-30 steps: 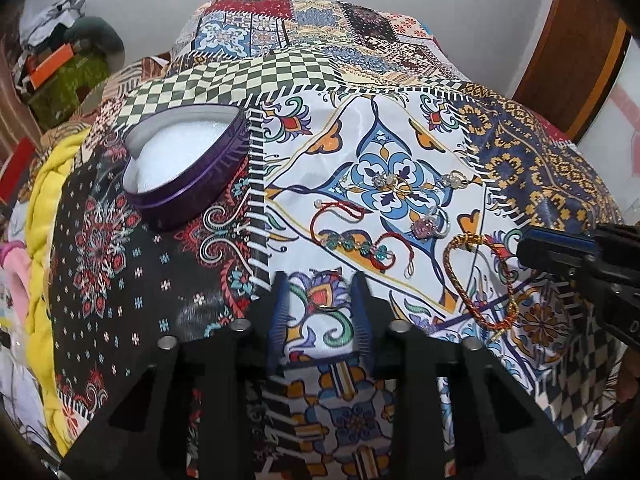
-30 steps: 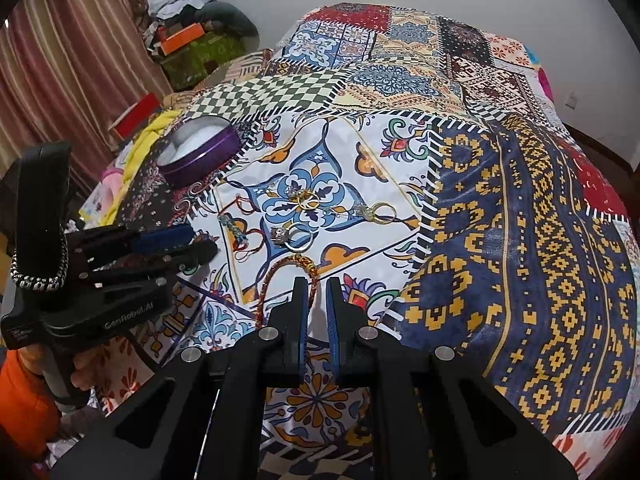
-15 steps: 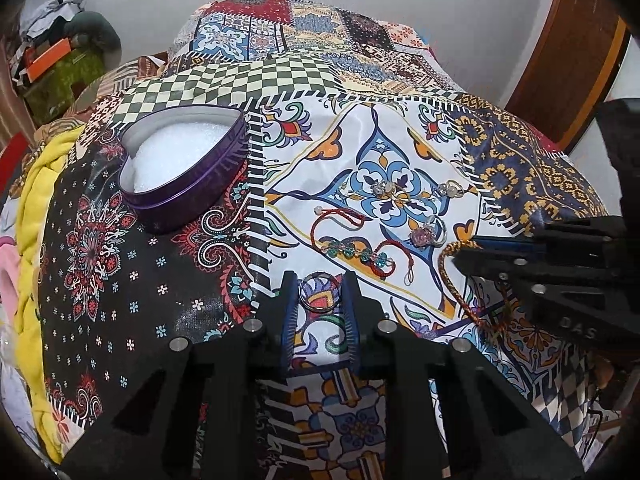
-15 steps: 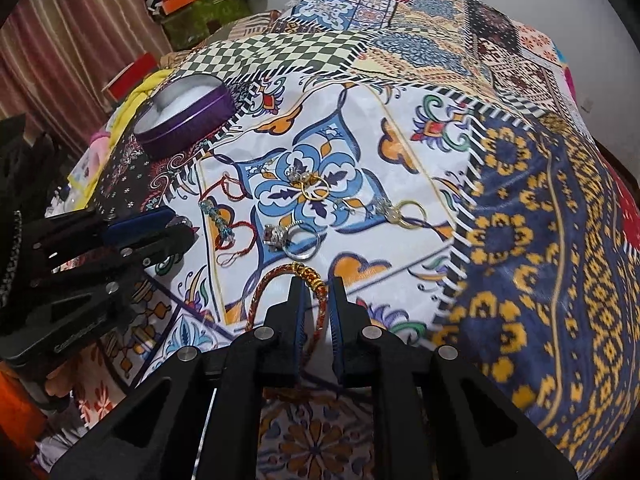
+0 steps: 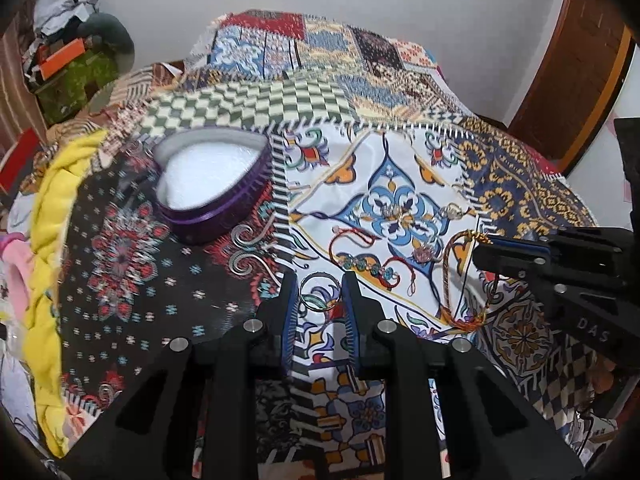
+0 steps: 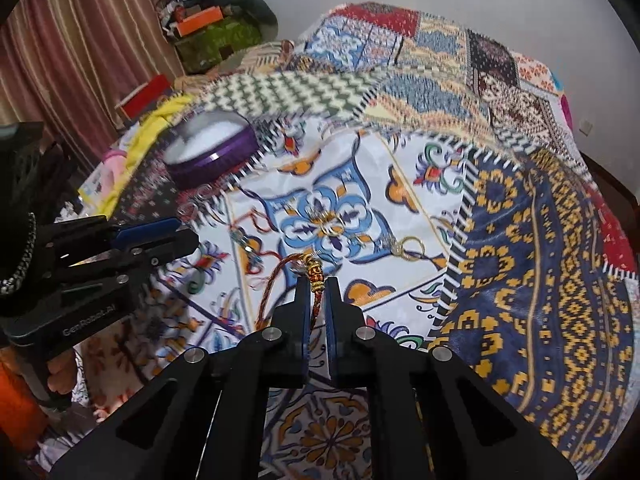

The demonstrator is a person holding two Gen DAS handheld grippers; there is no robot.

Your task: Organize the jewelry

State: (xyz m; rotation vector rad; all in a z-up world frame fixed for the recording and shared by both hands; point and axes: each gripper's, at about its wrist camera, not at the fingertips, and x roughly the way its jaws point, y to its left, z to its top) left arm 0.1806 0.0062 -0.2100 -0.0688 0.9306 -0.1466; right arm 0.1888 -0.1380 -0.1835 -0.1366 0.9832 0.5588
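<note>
purple tin [image 5: 212,196] upper left holds nothing yet — left gripper [image 5: 320,300] pinches a ring [image 5: 320,298], right gripper [image 6: 316,300] a braided bracelet [image 6: 280,280]; other pieces lie loose mid-frame.

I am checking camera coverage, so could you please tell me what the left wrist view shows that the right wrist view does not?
Only the left wrist view shows the silver ring held between the left gripper's fingers. Only the right wrist view shows the striped curtain and the right gripper shut on the braided bracelet. Both show the purple heart-shaped tin on the patchwork bedspread.
</note>
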